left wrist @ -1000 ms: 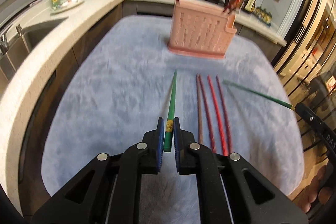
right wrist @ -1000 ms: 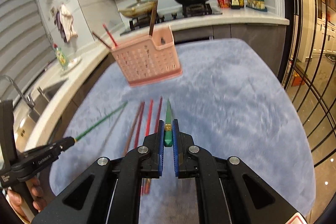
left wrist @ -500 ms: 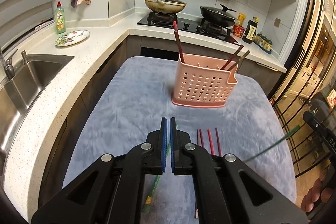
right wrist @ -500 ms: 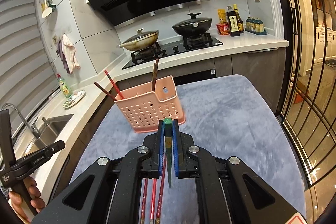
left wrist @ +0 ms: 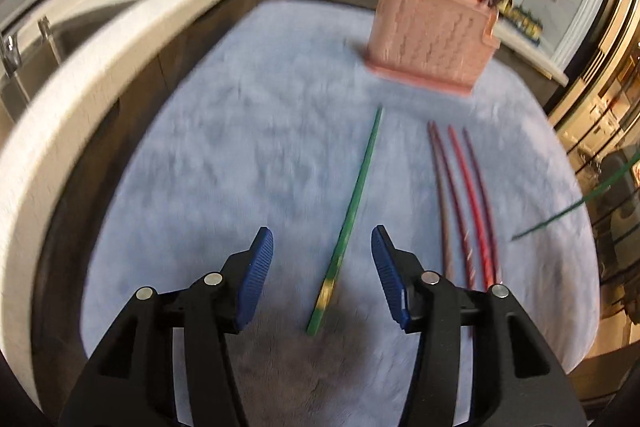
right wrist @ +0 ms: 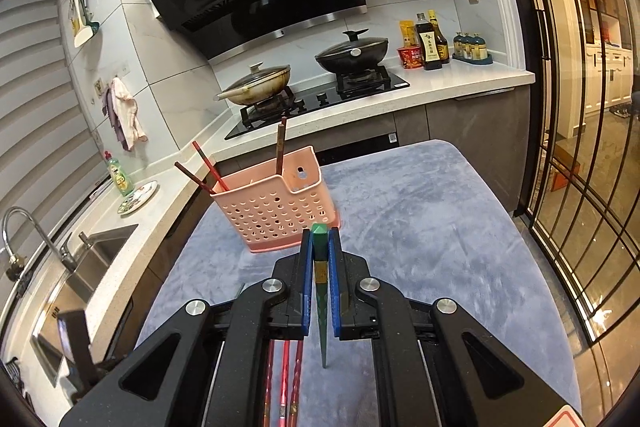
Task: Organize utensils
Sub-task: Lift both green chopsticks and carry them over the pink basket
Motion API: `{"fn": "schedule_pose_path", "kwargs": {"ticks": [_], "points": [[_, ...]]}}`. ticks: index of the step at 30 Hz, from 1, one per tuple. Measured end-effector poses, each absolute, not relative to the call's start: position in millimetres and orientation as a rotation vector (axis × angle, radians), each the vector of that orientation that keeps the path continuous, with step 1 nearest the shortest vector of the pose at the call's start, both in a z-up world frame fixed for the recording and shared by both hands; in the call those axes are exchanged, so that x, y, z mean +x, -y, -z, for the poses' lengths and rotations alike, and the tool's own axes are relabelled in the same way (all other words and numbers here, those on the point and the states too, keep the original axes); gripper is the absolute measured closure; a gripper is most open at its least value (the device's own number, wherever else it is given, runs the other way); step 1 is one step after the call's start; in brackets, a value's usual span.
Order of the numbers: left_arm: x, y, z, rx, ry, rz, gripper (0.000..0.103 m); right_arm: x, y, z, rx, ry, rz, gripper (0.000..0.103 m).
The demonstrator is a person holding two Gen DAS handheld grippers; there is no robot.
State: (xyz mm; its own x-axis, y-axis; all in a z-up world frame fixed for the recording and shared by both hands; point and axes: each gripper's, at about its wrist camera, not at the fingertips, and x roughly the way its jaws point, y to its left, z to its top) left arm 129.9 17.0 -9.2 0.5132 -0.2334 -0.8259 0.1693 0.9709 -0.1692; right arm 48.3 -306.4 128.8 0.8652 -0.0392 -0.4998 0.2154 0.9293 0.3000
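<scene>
We had the left gripper (left wrist: 322,259) spread wide, holding nothing. A green chopstick (left wrist: 349,223) lay flat on the blue mat (left wrist: 224,155) between its pads, long axis running from its thick end at our 6 o'clock up toward 1 o'clock, tip aimed at the pink utensil basket (left wrist: 430,39). At 3 o'clock lay three red chopsticks (left wrist: 464,203), roughly parallel. The left side was plainly the nearer. Our right gripper (right wrist: 320,269) was clamped on a second green chopstick (right wrist: 321,291), hanging tip down, with the basket at 11 o'clock beyond it, red chopsticks already standing inside.
</scene>
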Motion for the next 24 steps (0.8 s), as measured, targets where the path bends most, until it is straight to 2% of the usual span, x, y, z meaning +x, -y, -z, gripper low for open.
{"fn": "schedule_pose_path", "kwargs": {"ticks": [6, 9, 12, 14, 15, 24], "points": [[124, -13, 44, -0.059, -1.081, 0.253, 0.055, 45, 306, -126, 0.359, -0.520, 0.139, 0.096], [122, -8, 51, -0.030, -1.080, 0.251, 0.059, 45, 306, -126, 0.359, -0.519, 0.139, 0.096], [122, -5, 53, -0.005, -1.069, 0.247, 0.068, 44, 305, -126, 0.359, -0.519, 0.140, 0.096], [122, -2, 52, -0.001, -1.069, 0.252, 0.085, 45, 305, -126, 0.360, -0.519, 0.139, 0.096], [121, -1, 51, -0.002, -1.070, 0.257, 0.089, 45, 306, -126, 0.360, -0.519, 0.140, 0.096], [113, -2, 30, -0.007, -1.037, 0.281, 0.096, 38, 307, -125, 0.366, -0.514, 0.144, 0.096]]}}
